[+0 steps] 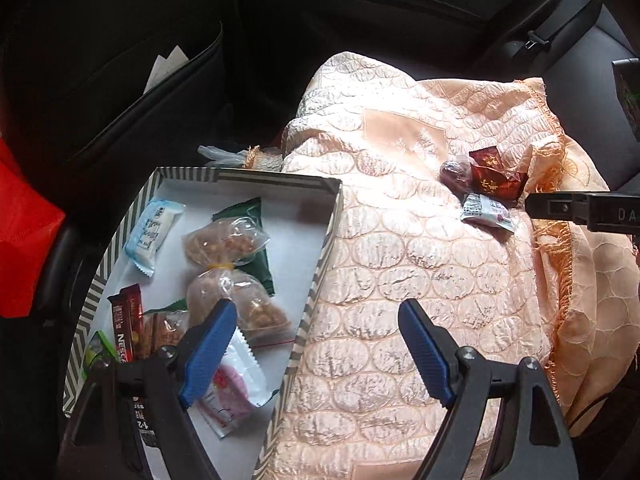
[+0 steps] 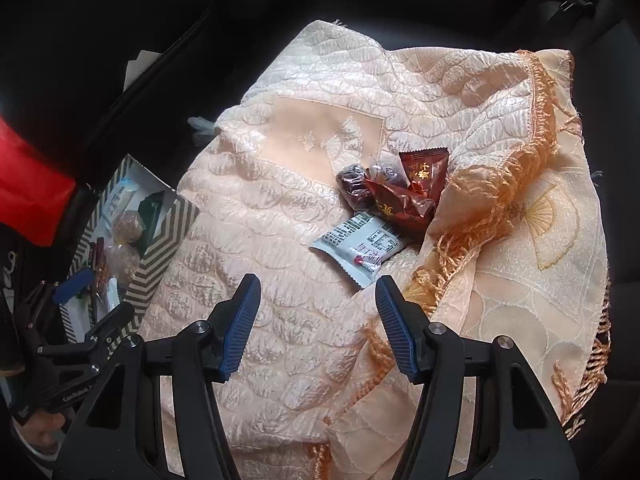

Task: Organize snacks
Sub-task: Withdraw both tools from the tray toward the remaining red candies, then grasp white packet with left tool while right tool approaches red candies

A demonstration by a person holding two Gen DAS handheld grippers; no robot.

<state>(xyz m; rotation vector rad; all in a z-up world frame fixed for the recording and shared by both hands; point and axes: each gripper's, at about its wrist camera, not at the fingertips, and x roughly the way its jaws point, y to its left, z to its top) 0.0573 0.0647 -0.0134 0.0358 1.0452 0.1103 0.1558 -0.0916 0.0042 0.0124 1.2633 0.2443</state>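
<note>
A striped box lies at the left on a peach cloth and holds several wrapped snacks, among them two clear bags of nuts. My left gripper is open and empty above the box's right wall. A small pile remains on the cloth: a white packet, two dark red packets and wrapped dates. My right gripper is open and empty just in front of the white packet. The pile also shows in the left wrist view, with the right gripper's finger beside it.
The cloth covers a dark car seat. A fringed edge folds up right of the pile. A red bag sits left of the box. A dark seat-back pocket holds papers. A seat-belt buckle is far right.
</note>
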